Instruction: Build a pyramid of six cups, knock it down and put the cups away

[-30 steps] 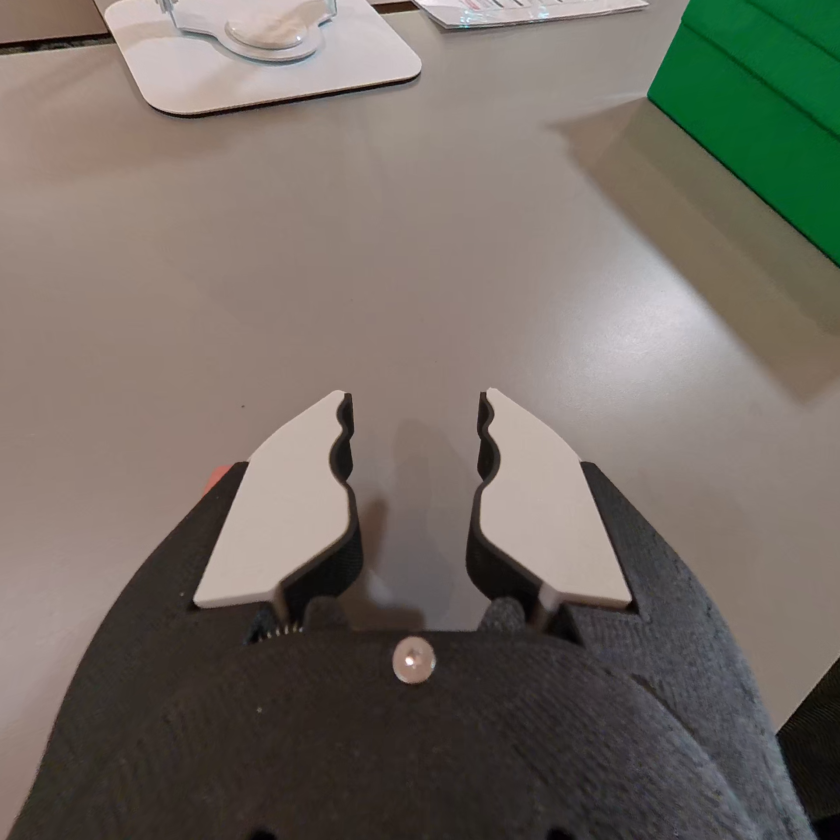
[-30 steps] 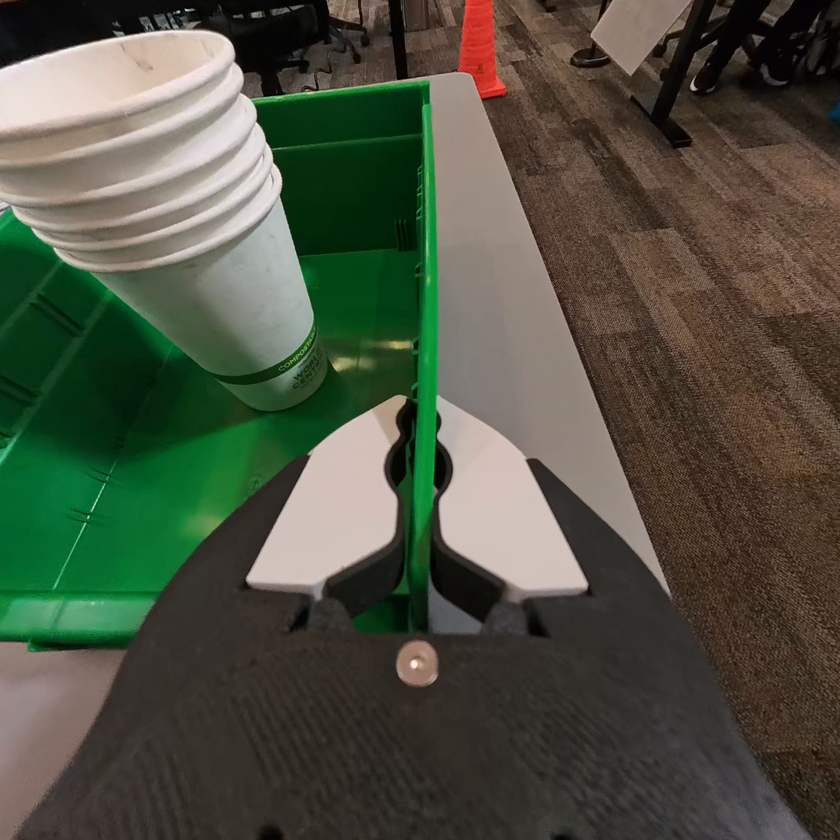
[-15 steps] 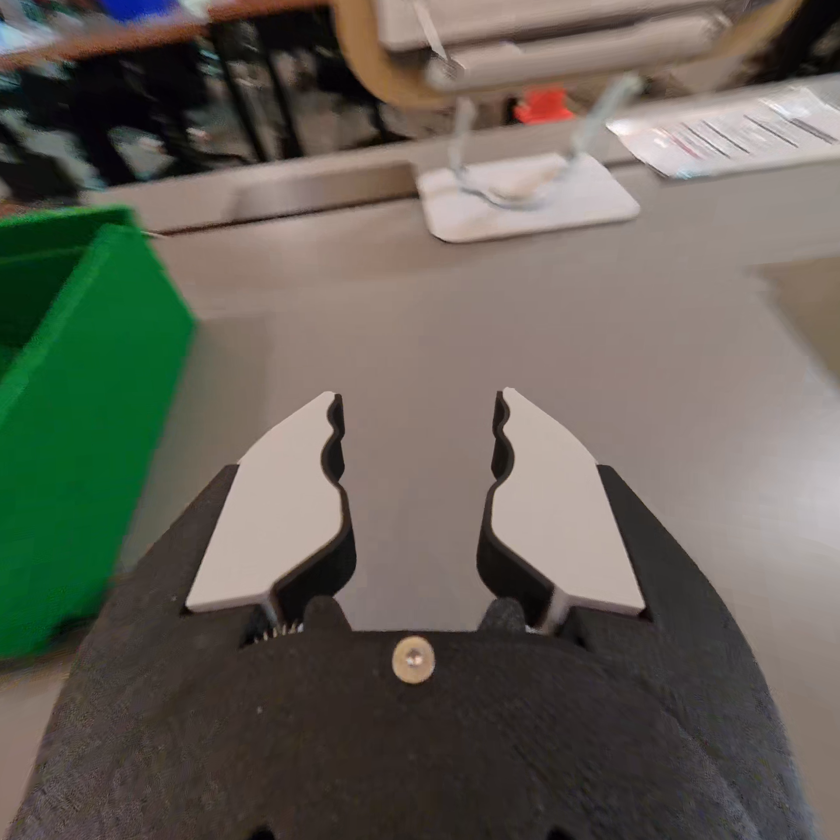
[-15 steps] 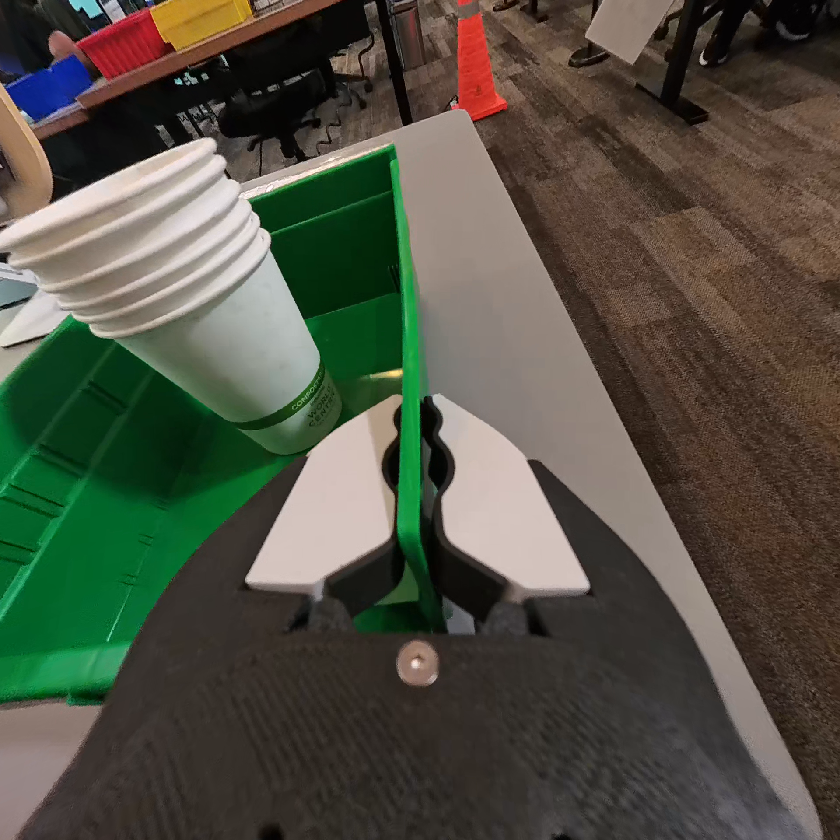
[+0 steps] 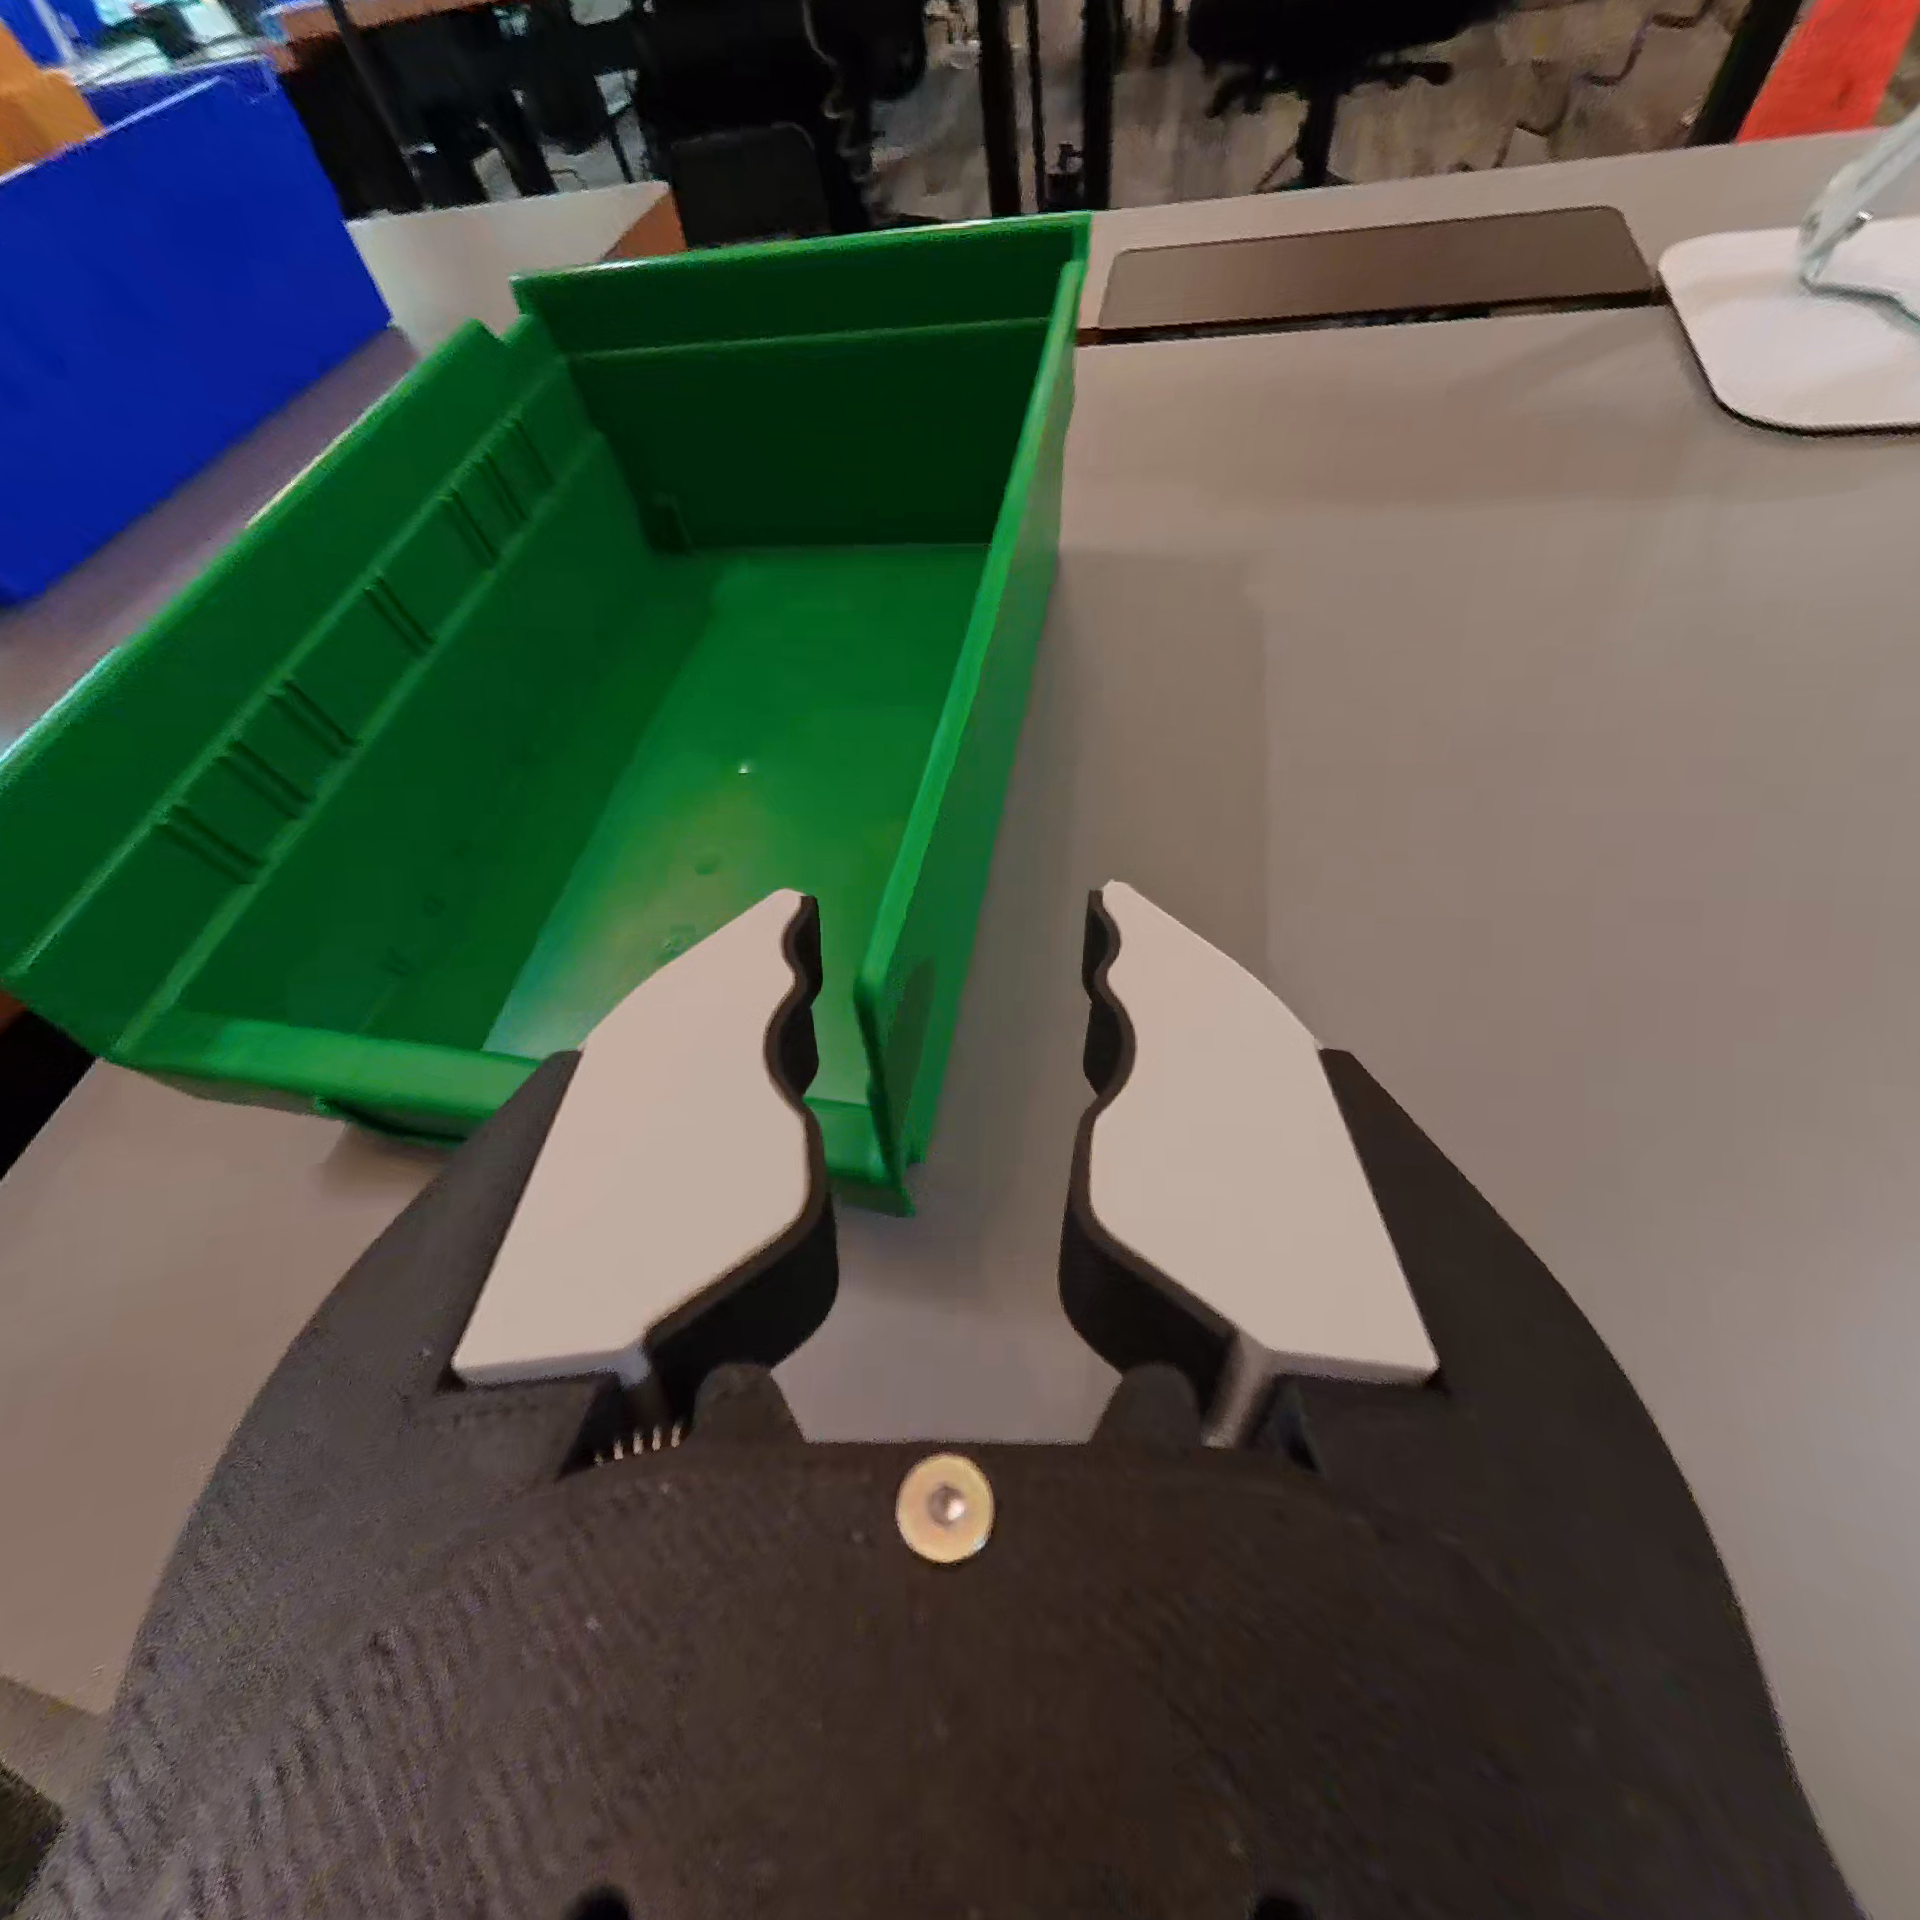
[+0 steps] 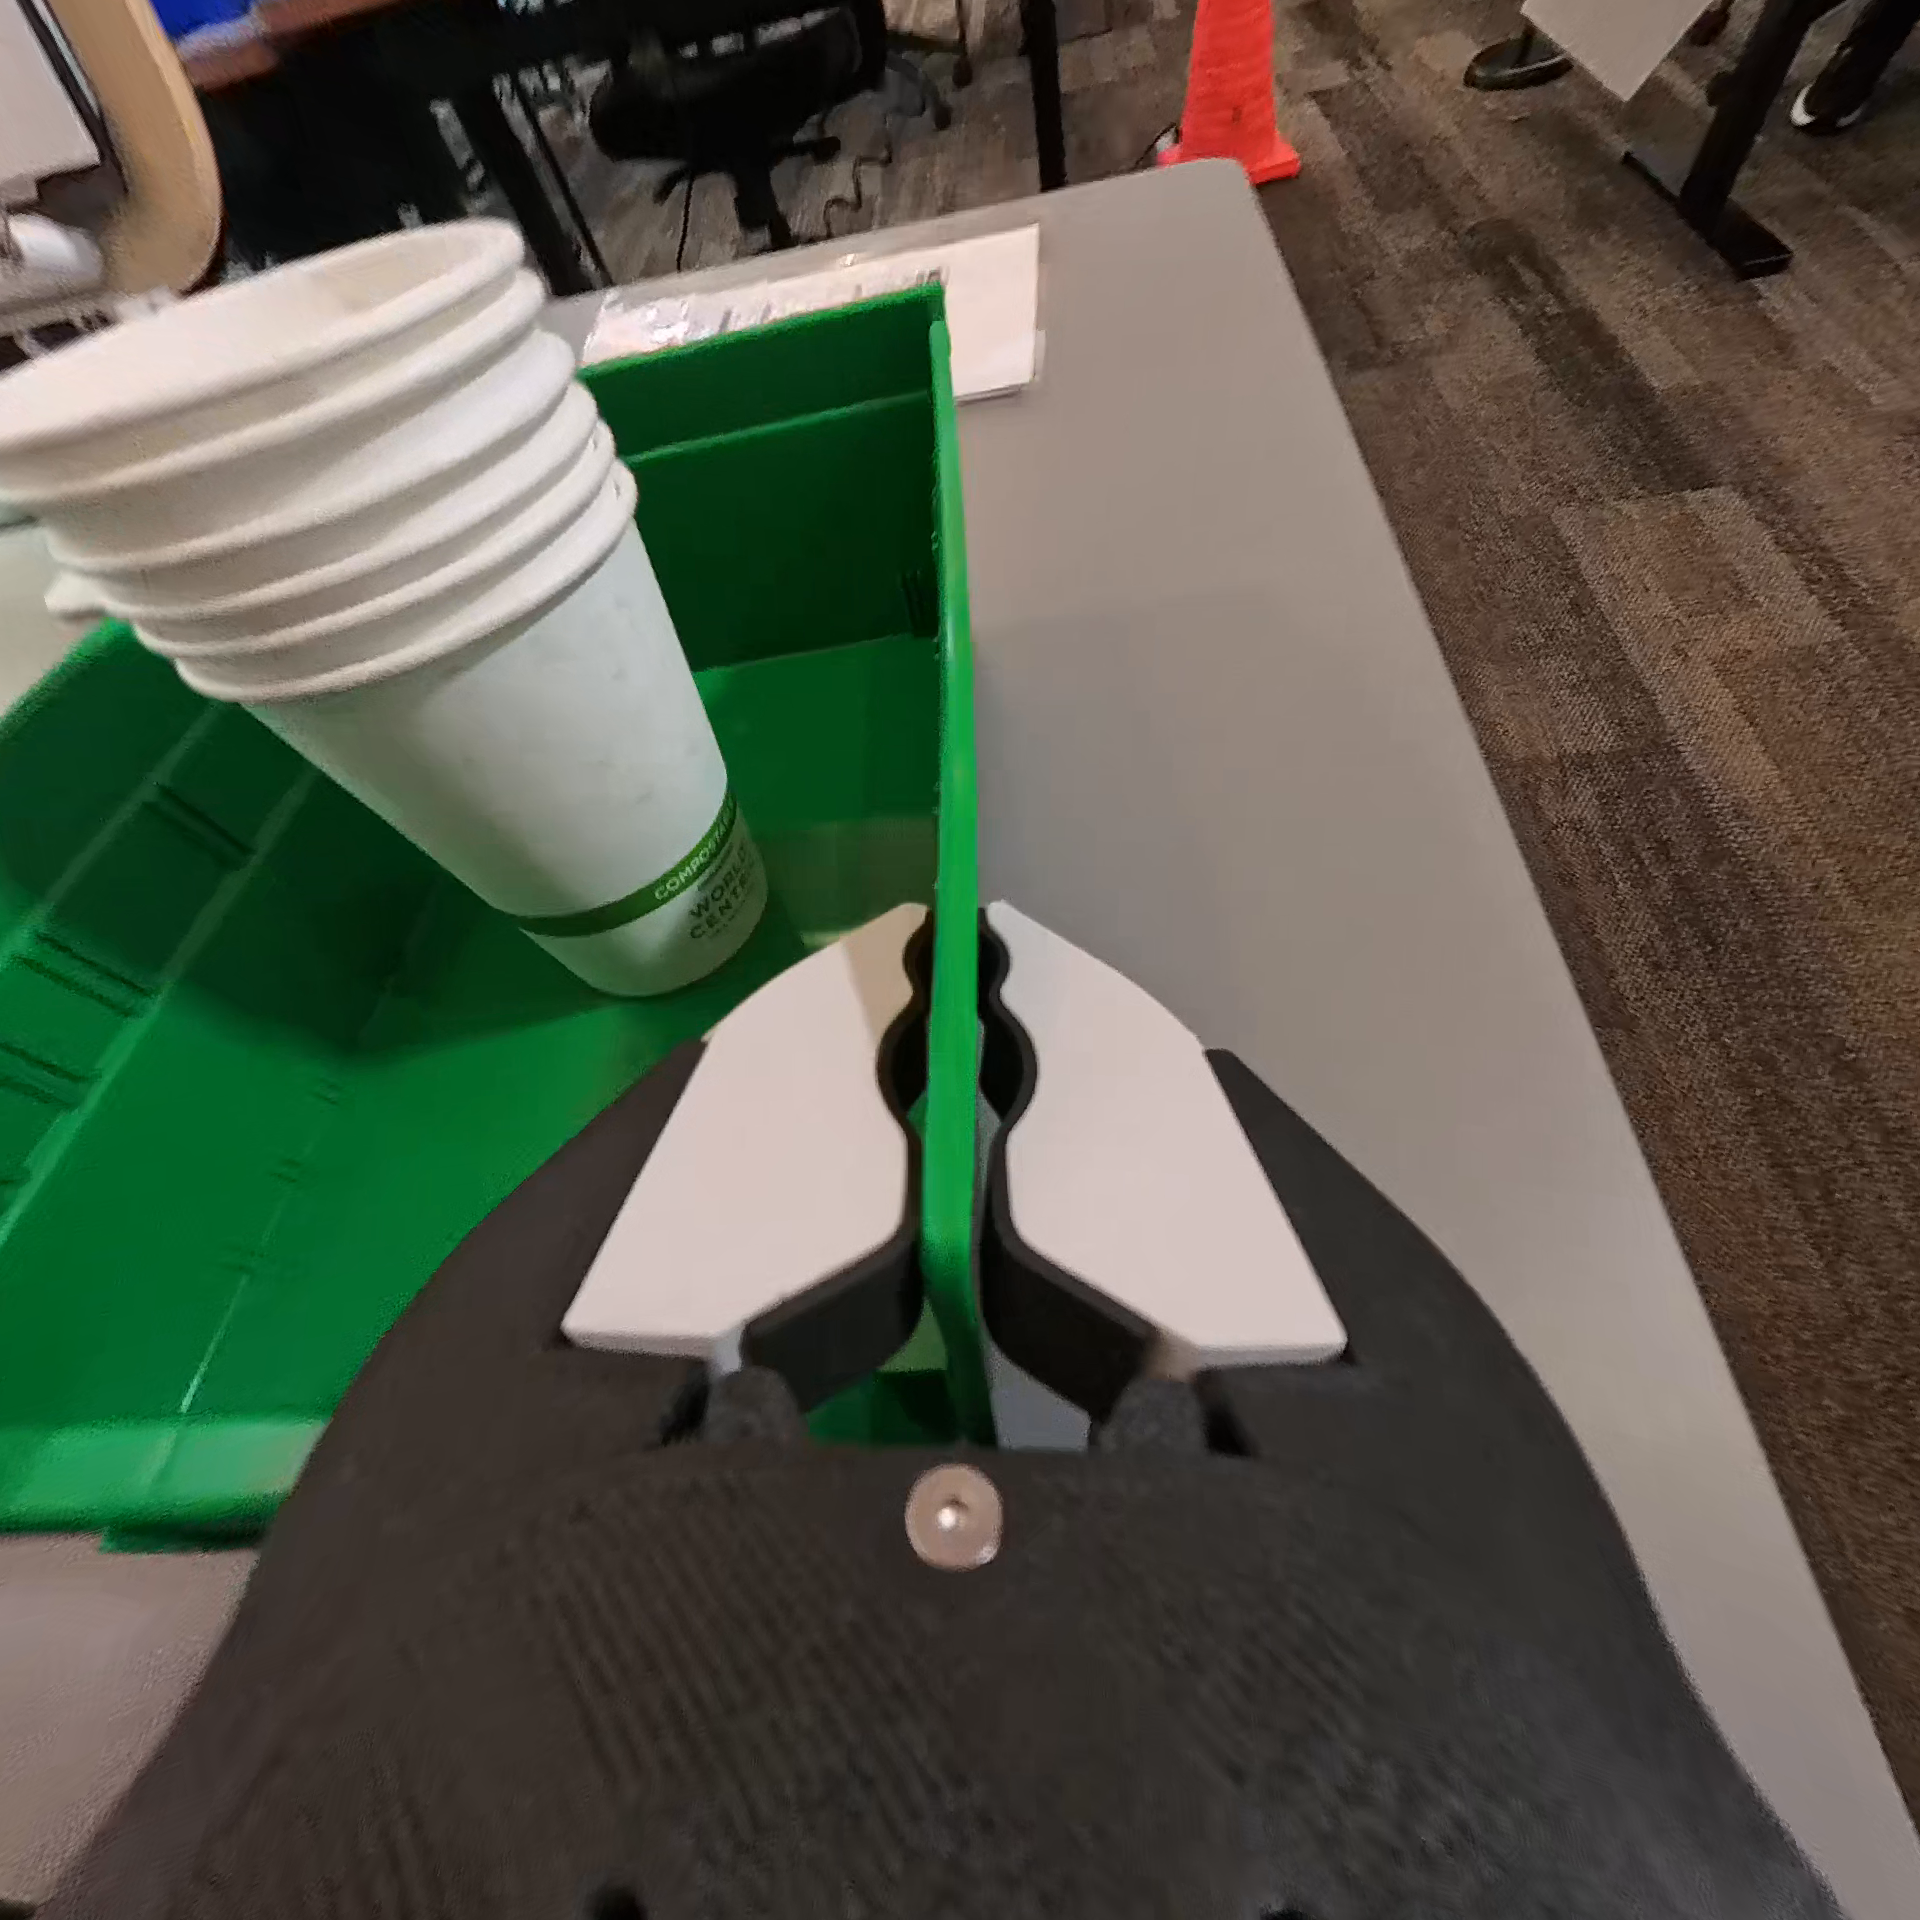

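Observation:
In the left wrist view an empty green bin (image 5: 790, 447) stands on the grey table (image 5: 1455, 831). My left gripper (image 5: 948, 914) is open and empty, and its fingers straddle the bin's near right corner without gripping it. In the right wrist view my right gripper (image 6: 954, 920) is shut on the right side wall of a second green bin (image 6: 951, 623). A stack of several white paper cups (image 6: 416, 582) stands tilted inside this bin, just left of the gripper.
A white stand base (image 5: 1808, 322) and a dark strip (image 5: 1371, 265) lie at the table's back right. A blue bin (image 5: 156, 312) stands on another table at the left. A paper sheet (image 6: 997, 301) lies behind the cup bin. The table edge, carpet (image 6: 1610, 520) and an orange cone (image 6: 1231, 94) are to the right.
My left gripper has swung left from bare table to the empty green bin, staying open. My right gripper has kept its grip on the bin wall while the bin shifted a little.

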Available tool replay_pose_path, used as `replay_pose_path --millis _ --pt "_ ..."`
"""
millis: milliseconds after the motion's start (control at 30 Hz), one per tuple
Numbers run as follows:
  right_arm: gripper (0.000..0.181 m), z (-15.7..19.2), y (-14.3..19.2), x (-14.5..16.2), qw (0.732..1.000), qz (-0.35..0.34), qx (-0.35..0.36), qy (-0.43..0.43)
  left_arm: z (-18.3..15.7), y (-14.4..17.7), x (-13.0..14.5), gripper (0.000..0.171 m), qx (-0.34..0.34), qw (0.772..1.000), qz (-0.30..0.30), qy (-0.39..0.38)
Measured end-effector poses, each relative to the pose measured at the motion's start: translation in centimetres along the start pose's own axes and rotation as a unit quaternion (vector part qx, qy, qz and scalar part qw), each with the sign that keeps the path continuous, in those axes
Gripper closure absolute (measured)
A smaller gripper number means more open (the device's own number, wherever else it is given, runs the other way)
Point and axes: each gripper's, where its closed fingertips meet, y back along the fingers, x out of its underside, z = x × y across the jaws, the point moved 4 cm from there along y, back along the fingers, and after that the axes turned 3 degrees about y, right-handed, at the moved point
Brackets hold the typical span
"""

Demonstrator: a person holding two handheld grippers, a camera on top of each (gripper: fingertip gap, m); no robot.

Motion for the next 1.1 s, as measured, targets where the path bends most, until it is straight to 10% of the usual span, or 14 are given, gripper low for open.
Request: replay_pose_path --millis 267,400,533,733,1100 --pt "0.154 1.9 -0.1 0.5 0.998 0.027 -0.034 0.039 -0.1 -1.8 0.3 0.127 -0.016 0.998 0.007 -0.059" --pt "0.138 2.0 0.0 -0.4 0.998 0.023 -0.054 0.034 0.6 -2.3 0.3 0.16 -0.007 0.999 0.015 -0.039" --pt "0.174 1.2 -1.1 1.1 0.987 0.09 -0.018 0.132 0.4 -2.3 0.3 0.164 0.043 0.998 0.034 -0.012" --pt "0.176 2.7 -1.8 1.1 0.994 0.091 -0.026 0.057 -0.4 -0.9 -1.6 0.164 0.056 0.997 -0.006 -0.05" --pt "0.176 20.6 -4.7 1.2 0.985 0.083 -0.123 0.084 -0.9 2.0 -4.6 0.165 0.072 0.997 -0.036 -0.021"
